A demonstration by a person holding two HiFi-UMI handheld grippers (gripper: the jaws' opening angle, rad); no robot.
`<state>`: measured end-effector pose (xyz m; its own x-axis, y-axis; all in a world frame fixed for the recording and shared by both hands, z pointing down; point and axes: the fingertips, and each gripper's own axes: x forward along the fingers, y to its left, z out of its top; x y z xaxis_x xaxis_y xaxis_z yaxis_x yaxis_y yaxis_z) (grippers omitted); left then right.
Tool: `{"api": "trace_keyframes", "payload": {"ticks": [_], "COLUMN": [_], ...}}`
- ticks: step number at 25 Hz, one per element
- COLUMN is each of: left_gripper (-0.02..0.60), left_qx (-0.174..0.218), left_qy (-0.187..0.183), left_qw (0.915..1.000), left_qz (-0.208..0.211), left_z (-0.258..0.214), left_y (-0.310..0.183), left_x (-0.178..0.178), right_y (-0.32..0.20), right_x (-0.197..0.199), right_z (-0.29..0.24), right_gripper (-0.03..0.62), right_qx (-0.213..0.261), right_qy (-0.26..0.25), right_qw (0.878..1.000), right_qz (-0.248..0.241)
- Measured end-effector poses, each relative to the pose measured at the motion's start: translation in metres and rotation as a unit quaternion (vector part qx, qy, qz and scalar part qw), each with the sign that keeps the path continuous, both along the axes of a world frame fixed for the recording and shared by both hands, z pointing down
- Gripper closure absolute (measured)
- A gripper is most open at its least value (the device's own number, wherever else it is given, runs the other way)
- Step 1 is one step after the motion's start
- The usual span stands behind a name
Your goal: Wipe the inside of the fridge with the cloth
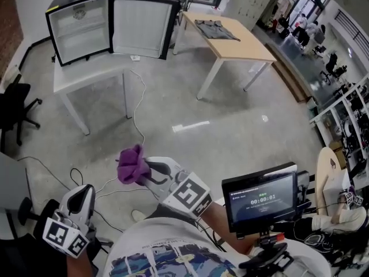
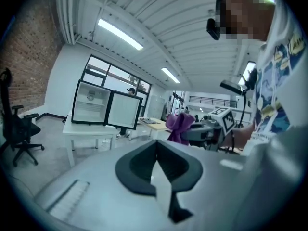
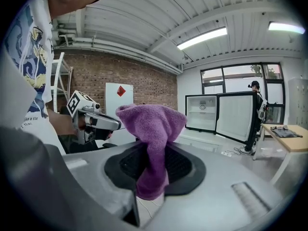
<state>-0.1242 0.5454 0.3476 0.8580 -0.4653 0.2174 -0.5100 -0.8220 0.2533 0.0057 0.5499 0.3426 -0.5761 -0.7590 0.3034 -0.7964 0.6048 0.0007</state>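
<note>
A small black fridge (image 1: 81, 27) stands on a white table (image 1: 72, 78) at the far left, its door (image 1: 141, 26) swung wide open and its white inside bare. My right gripper (image 1: 147, 170) is shut on a purple cloth (image 1: 130, 165), held low in front of me, far from the fridge. In the right gripper view the cloth (image 3: 153, 129) bunches up above the closed jaws, with the fridge (image 3: 201, 113) beyond it. My left gripper (image 1: 82, 194) hangs at the lower left, shut with nothing between its jaws. Its own view shows the fridge (image 2: 91, 109) and the cloth (image 2: 180, 125).
A wooden table (image 1: 236, 39) with a grey garment (image 1: 214, 29) stands at the back right. A black office chair (image 1: 14, 108) is at the left, and cables (image 1: 138, 126) trail over the concrete floor. A small screen (image 1: 260, 198) sits at my right, with shelves (image 1: 346, 126) beyond it.
</note>
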Motion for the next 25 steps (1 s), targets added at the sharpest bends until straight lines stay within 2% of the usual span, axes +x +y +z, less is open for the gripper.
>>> {"api": "trace_keyframes", "payload": {"ticks": [7,13,18,25], "left_gripper": [0.572,0.572,0.572,0.572], "left_qx": [-0.011,-0.012,-0.011,0.008], "left_qy": [0.008,0.000,-0.013,-0.017], "left_qw": [0.9998,0.9995,0.9982,0.9967], "left_qz": [-0.013,-0.031,-0.057,-0.079], "left_z": [0.005,0.006,0.000,-0.013], "left_y": [-0.019,-0.071,-0.120,-0.192], "left_x": [0.004,0.008,0.024,0.065], "right_y": [-0.021,-0.080,-0.138,-0.213], "right_x": [-0.005,-0.004,0.011,0.053], "right_z": [0.004,0.010,0.005,0.005], "right_gripper": [0.499,0.499,0.499,0.499], "right_qx": [-0.010,-0.010,-0.001,0.009], "right_qy": [-0.002,-0.014,-0.030,-0.047], "right_qw": [1.000,0.999,0.998,0.996], "right_qz": [-0.016,-0.039,-0.062,-0.077]}}
